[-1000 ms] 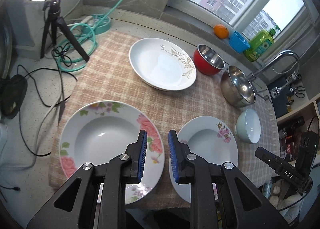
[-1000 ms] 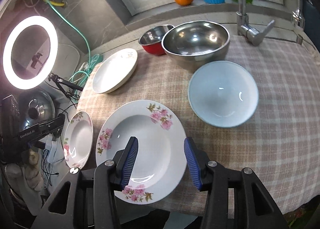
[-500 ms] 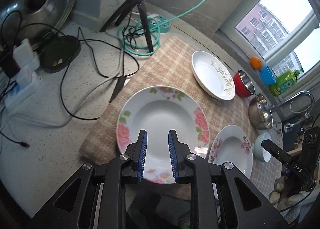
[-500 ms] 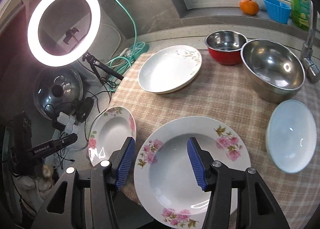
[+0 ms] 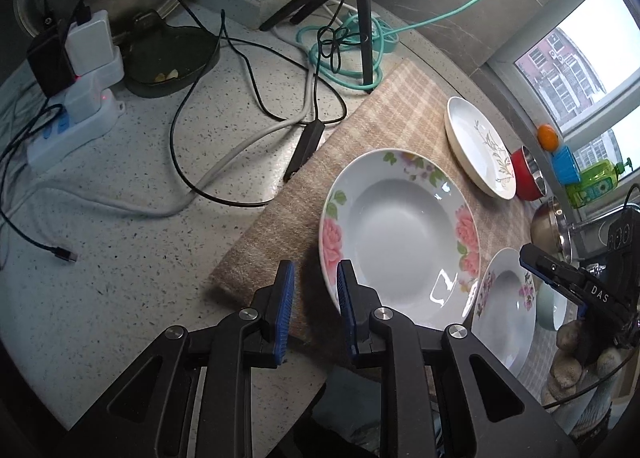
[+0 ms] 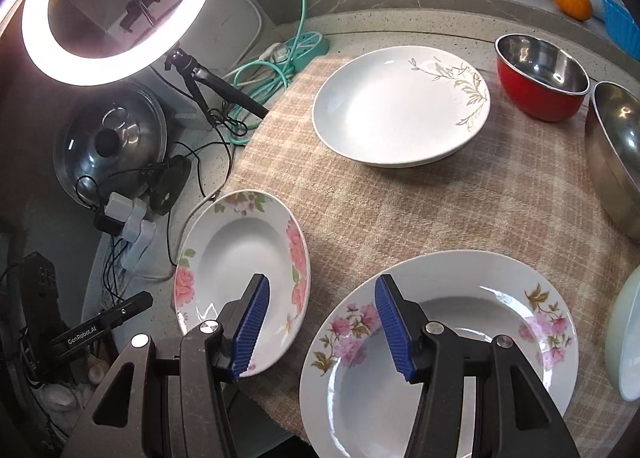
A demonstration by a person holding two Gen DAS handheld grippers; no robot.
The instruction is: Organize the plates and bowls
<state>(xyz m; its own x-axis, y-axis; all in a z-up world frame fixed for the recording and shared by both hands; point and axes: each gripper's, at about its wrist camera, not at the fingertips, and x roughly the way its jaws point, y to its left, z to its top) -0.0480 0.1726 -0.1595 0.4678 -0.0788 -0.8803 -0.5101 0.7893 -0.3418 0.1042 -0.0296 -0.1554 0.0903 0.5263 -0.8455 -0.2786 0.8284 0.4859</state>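
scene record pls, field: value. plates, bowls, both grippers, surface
surface: checked cloth on a speckled counter
plates: rose-rim plate, small-flower plate, leaf-sprig plate, all apart, none stacked
bowls: red bowl, steel bowl, pale bowl
left gripper: open, empty, at the rose-rim plate's near-left rim
right gripper: open, empty, jaws just opened wider, above the small-flower plate's left rim
clutter: ring light, cables
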